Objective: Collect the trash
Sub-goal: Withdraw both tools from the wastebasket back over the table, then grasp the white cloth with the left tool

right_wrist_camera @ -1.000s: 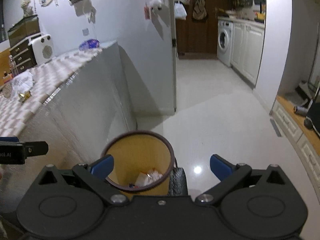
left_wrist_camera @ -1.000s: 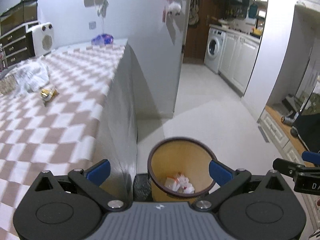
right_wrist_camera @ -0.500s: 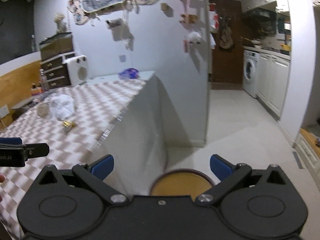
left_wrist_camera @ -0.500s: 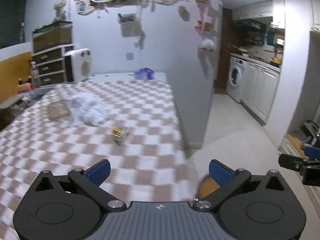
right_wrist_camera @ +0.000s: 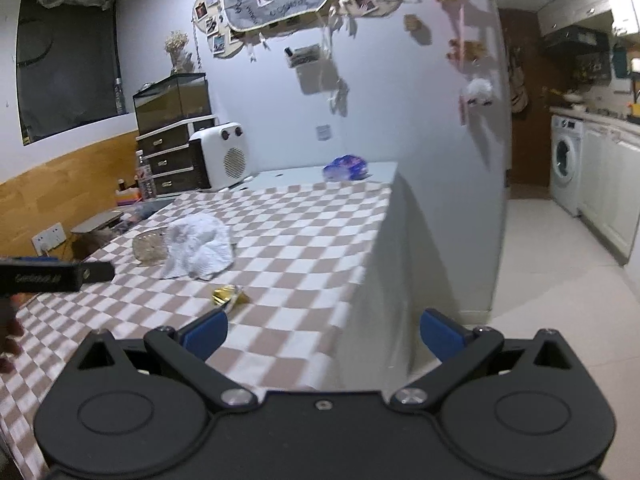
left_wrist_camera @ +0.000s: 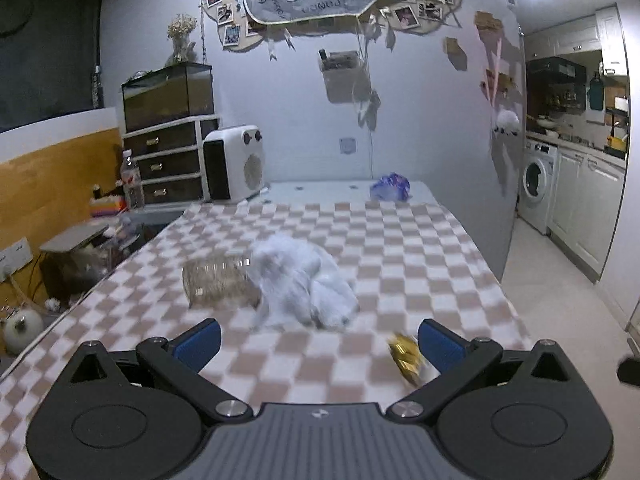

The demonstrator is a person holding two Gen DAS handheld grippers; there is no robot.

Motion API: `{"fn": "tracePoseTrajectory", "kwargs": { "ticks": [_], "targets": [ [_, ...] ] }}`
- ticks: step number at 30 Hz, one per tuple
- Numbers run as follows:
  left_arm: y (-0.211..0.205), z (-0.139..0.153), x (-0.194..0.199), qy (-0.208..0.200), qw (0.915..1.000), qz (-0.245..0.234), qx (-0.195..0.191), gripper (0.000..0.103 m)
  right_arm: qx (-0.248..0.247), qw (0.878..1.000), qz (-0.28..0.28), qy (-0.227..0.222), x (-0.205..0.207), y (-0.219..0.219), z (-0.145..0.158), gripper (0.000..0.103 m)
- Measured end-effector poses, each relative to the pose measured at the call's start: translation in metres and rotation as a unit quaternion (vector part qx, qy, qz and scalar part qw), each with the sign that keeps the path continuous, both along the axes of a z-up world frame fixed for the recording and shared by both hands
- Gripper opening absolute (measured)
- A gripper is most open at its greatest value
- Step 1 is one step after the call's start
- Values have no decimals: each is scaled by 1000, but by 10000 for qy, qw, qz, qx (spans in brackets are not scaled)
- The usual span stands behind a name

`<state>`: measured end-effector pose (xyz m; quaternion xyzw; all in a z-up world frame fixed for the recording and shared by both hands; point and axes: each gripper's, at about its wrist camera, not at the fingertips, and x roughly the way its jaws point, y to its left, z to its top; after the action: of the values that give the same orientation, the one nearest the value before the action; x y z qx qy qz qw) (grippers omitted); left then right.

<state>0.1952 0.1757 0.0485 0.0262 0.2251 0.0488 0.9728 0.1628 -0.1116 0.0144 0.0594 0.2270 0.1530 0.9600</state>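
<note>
On the checkered surface, going from the left, a clear crinkled plastic container lies on its side, touching the white crumpled bag just to its right; motion blur makes it hard to say whether that white heap is thin plastic or tissue. Further right and nearer the camera, a small gold foil wrapper lies just beside the inner face of the left gripper's right-hand finger. Far back near the wall sits a blue-purple crumpled bag, well apart from the rest.

The left gripper hangs over the near part of the surface with its jaws spread wide and nothing between them. The right gripper is likewise wide open and empty, held over the surface's right edge, with the gold wrapper just ahead of its left finger.

All of this trash looks very light. The foil wrapper is thin, crushable and likely slick, so it is best pinched across its bunched middle, pressing down slightly so it does not skate away. The white bag is soft and will collapse; gather a raised fold at the top. The clear container is springy and should be taken across its body.
</note>
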Motion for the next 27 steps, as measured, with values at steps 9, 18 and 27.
{"fn": "tracePoseTrajectory", "kwargs": {
  "ticks": [9, 18, 27],
  "targets": [
    [29, -41, 110, -311, 9993, 29, -195, 102, 284, 9982, 398, 351, 38, 45, -29, 103],
    [48, -91, 176, 285, 9962, 203, -800, 79, 534, 9974, 385, 291, 59, 60, -37, 92],
    [63, -112, 190, 747, 9916, -8, -1055, 6, 744, 9944, 487, 566, 108, 114, -48, 81]
  ]
}}
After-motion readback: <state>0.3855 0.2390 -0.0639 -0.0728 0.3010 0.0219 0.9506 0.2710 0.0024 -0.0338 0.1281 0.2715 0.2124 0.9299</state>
